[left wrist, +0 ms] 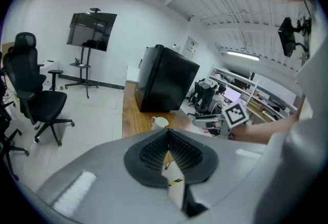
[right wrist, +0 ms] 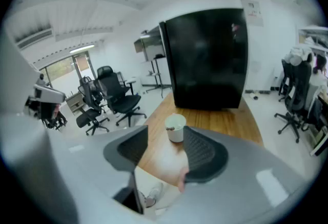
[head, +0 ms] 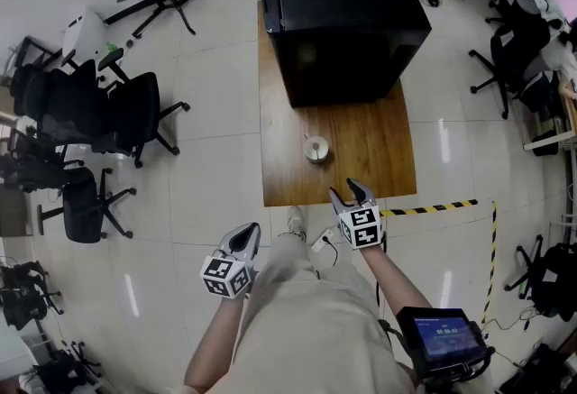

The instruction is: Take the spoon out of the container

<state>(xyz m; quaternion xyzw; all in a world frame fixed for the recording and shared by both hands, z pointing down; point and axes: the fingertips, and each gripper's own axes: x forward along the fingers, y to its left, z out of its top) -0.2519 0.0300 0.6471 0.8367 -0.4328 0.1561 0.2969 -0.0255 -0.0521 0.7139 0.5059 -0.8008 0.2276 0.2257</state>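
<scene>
A white cup (head: 316, 150) stands on the wooden table (head: 370, 158), a little in from its near edge. A thin spoon handle (head: 306, 140) sticks out of it, and a dark bit of the spoon (right wrist: 172, 127) shows inside the rim. My right gripper (head: 346, 191) hovers at the table's near edge, just short of the cup (right wrist: 175, 128). It is open, and in the right gripper view (right wrist: 166, 142) the cup stands ahead between the jaws, untouched. My left gripper (head: 249, 234) hangs over the floor left of the table, shut and empty (left wrist: 167, 133).
A big black cabinet (head: 338, 13) fills the far half of the table. Black office chairs (head: 99, 122) stand on the floor to the left, and more chairs (head: 518, 50) to the right. Yellow-black tape (head: 433, 207) marks the floor by the table's near right corner.
</scene>
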